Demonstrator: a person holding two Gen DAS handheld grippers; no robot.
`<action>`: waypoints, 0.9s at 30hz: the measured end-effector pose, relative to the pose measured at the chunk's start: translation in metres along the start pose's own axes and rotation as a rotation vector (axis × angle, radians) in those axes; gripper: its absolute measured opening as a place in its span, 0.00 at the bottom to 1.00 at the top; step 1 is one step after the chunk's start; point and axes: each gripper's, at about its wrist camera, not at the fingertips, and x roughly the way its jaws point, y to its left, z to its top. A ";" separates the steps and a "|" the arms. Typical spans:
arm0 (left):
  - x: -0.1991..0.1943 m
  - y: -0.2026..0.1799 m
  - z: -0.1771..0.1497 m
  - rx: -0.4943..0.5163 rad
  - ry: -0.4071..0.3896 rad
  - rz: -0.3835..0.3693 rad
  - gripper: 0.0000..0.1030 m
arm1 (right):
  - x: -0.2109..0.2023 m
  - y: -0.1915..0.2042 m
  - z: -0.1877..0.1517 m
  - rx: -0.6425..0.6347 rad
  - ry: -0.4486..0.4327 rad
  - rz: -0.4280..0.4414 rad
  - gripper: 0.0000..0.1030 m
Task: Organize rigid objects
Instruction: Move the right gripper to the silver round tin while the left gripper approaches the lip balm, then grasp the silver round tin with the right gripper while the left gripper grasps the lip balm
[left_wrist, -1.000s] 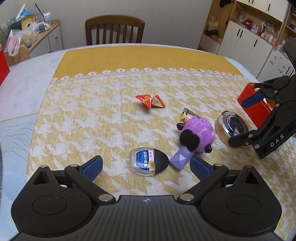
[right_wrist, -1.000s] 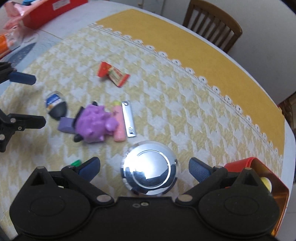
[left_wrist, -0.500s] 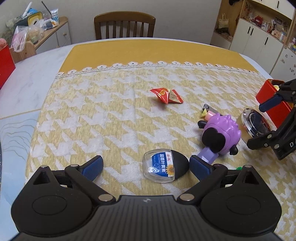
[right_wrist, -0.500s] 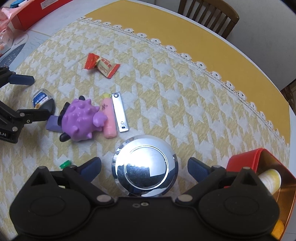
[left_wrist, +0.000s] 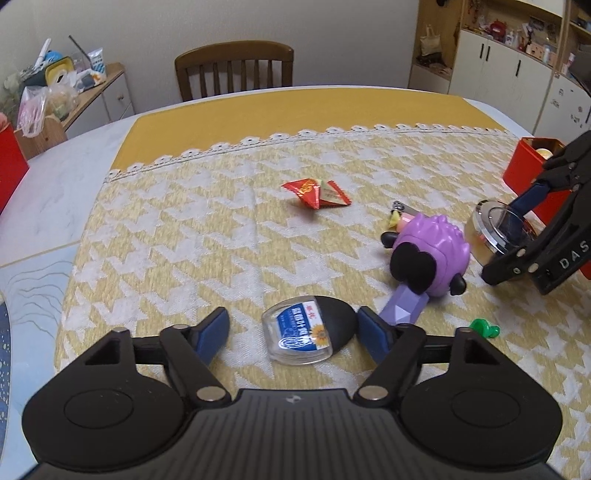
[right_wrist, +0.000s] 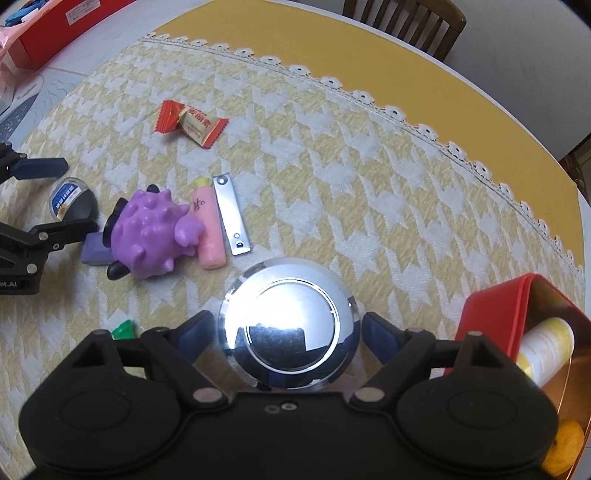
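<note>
right gripper (right_wrist: 288, 332) is straddling the chrome disc (right_wrist: 290, 325) just left of the red box (right_wrist: 491, 306), jaws apart on either side, while left gripper (left_wrist: 293, 334), also open, is bracketing the oval case (left_wrist: 308, 334) left of the disc.

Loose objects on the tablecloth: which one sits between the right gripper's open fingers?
The round chrome disc. It lies between the right gripper fingers; the purple spiky toy, pink tube and nail clipper lie farther off.

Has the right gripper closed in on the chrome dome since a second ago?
Yes. The right gripper has advanced: its fingers now flank the chrome dome, which sat ahead of them earlier, nearer the red tin.
</note>
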 end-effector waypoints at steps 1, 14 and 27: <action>0.000 -0.001 0.000 0.005 0.000 -0.001 0.67 | 0.000 0.000 0.000 0.002 -0.001 0.002 0.82; -0.003 -0.004 0.002 0.014 -0.005 -0.009 0.52 | -0.004 0.004 -0.001 -0.008 -0.009 0.003 0.74; -0.015 -0.002 -0.002 -0.014 0.006 -0.008 0.52 | -0.033 0.024 -0.004 -0.061 -0.034 0.052 0.74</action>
